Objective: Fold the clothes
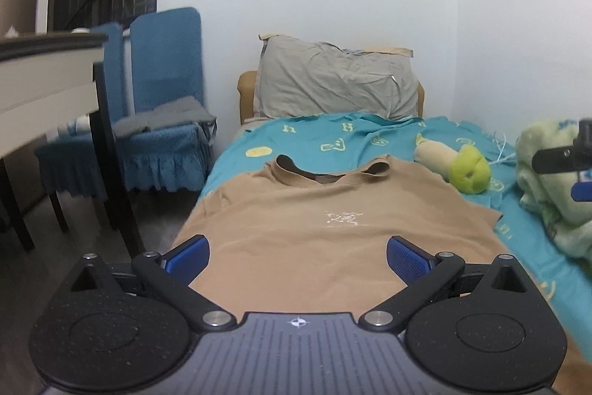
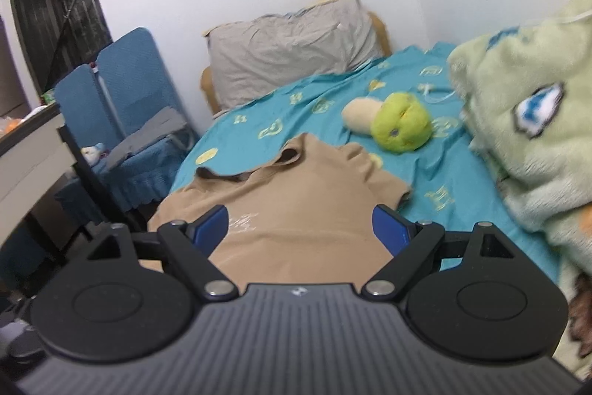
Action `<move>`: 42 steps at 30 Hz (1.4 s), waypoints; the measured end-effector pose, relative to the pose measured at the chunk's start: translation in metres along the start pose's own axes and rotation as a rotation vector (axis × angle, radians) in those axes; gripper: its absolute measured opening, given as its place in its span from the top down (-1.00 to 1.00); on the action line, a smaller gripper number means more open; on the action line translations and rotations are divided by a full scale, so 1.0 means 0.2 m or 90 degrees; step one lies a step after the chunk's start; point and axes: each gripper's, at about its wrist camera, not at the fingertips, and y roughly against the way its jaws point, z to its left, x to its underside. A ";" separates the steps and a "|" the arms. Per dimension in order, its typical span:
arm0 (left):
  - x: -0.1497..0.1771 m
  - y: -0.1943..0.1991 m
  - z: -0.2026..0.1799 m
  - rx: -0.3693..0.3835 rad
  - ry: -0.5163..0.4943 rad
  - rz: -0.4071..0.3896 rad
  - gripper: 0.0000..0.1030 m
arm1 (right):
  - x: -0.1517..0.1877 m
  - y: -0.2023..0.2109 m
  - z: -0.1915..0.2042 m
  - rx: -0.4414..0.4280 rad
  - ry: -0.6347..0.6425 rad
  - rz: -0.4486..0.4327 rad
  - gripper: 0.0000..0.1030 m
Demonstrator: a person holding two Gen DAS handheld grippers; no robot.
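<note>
A tan T-shirt point(image 1: 314, 210) with a small white chest print lies spread flat on the teal bed sheet point(image 1: 333, 136), collar toward the pillow. My left gripper point(image 1: 298, 258) hovers over the shirt's lower part, jaws wide open, nothing between the blue pads. In the right wrist view the same T-shirt point(image 2: 296, 195) lies ahead, one short sleeve spread to the right. My right gripper point(image 2: 299, 228) is open above the shirt's lower half and holds nothing. Part of the right gripper point(image 1: 566, 160) shows at the left view's right edge.
A grey pillow point(image 1: 333, 84) leans at the bed's head. A green and cream plush toy point(image 2: 396, 123) lies right of the collar. A pale green fleece blanket point(image 2: 529, 121) is heaped along the right. Blue-covered chairs point(image 1: 162, 99) and a white desk point(image 1: 44, 87) stand left of the bed.
</note>
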 end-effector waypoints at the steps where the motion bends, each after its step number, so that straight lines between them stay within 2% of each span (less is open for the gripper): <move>1: 0.01 -0.01 0.00 -0.002 0.007 0.004 -1.00 | 0.00 -0.01 -0.01 -0.007 -0.013 0.005 -0.67; 4: 0.03 -0.01 0.00 0.003 0.026 0.016 -1.00 | 0.01 -0.05 -0.06 -0.025 -0.070 0.023 -0.50; 7: 0.07 -0.02 0.00 0.002 0.026 0.026 -1.00 | -0.01 -0.13 -0.17 -0.040 -0.177 0.036 -0.50; 13: 0.11 -0.03 -0.02 -0.004 0.015 0.041 -1.00 | -0.08 -0.42 -0.48 0.002 -0.382 0.037 -0.50; 16: 0.14 -0.06 -0.02 -0.008 0.012 0.054 -1.00 | -0.04 -0.52 -0.72 0.020 -0.541 0.010 -0.52; 21: 0.17 -0.13 -0.01 -0.016 0.017 0.081 -1.00 | 0.04 -0.74 -0.93 -0.066 -0.655 0.029 -0.52; 26: 0.19 -0.21 -0.01 -0.044 0.024 0.088 -1.00 | 0.06 -0.98 -0.95 -0.139 -0.641 0.083 -0.53; 29: 0.19 -0.25 0.01 -0.043 0.046 0.099 -1.00 | 0.06 -1.08 -0.94 -0.127 -0.601 0.097 -0.48; 31: 0.20 -0.27 0.04 -0.031 0.071 0.110 -1.00 | 0.06 -1.11 -0.94 -0.140 -0.587 0.075 -0.48; 33: 0.20 -0.29 0.06 -0.018 0.092 0.123 -1.00 | 0.06 -1.14 -0.93 -0.153 -0.587 0.055 -0.28; 34: 0.20 -0.30 0.08 -0.015 0.101 0.127 -1.00 | 0.06 -1.16 -0.93 -0.150 -0.578 0.051 0.06; 35: 0.20 -0.30 0.09 -0.015 0.108 0.128 -1.00 | 0.04 -1.18 -0.92 -0.140 -0.562 0.048 0.63; 36: 0.20 -0.30 0.10 -0.015 0.114 0.128 -1.00 | 0.03 -1.18 -0.91 -0.124 -0.541 0.040 0.80; 38: 0.20 -0.29 0.12 -0.014 0.129 0.133 -1.00 | -0.02 -1.11 -0.90 -0.095 -0.500 -0.015 0.81; 40: 0.20 -0.29 0.14 -0.007 0.151 0.137 -1.00 | -0.05 -0.98 -0.92 -0.084 -0.511 -0.109 0.83; 42: 0.20 -0.29 0.16 0.000 0.169 0.147 -1.00 | -0.06 -0.89 -0.93 -0.081 -0.526 -0.162 0.84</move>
